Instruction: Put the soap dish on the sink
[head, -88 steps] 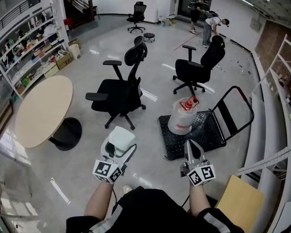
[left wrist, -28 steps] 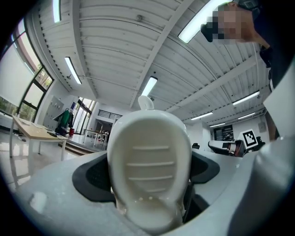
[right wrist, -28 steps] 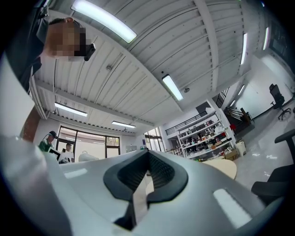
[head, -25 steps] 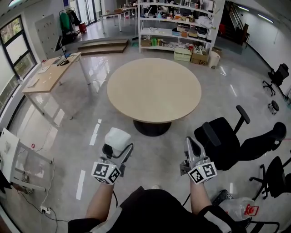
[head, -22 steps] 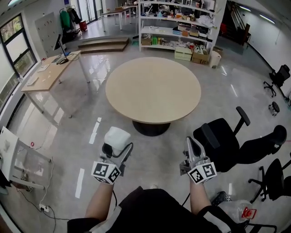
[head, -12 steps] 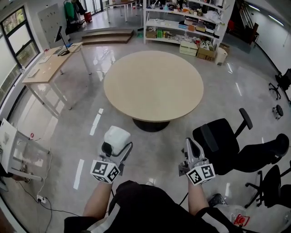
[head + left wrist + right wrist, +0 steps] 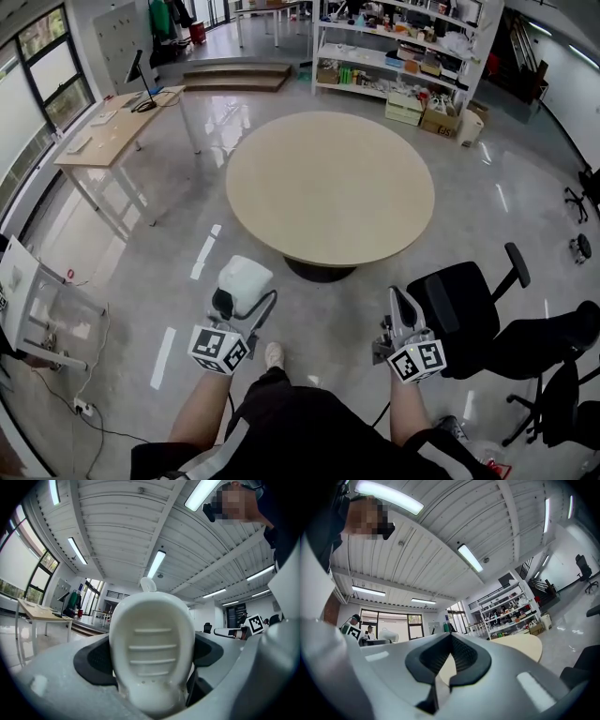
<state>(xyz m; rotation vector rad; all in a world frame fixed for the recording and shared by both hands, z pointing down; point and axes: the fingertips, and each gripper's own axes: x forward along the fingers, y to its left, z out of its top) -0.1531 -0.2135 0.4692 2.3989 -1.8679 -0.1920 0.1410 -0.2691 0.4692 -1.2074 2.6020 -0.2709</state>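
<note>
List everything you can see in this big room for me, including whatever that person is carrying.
Round table: one, beige, middle of the floor.
Desk: one, pale wood, upper left, with a monitor on it.
Shelving: one long white unit, far side, packed with boxes and goods.
Steps: one low brown platform, left of the shelving.
Office chairs: at least two, black, right side.
Soap dish: one, white, gripped in the left tool.
Left tool: one, grey, lower left, shut on the soap dish.
Right tool: one, grey, lower right, shut with nothing in it.
</note>
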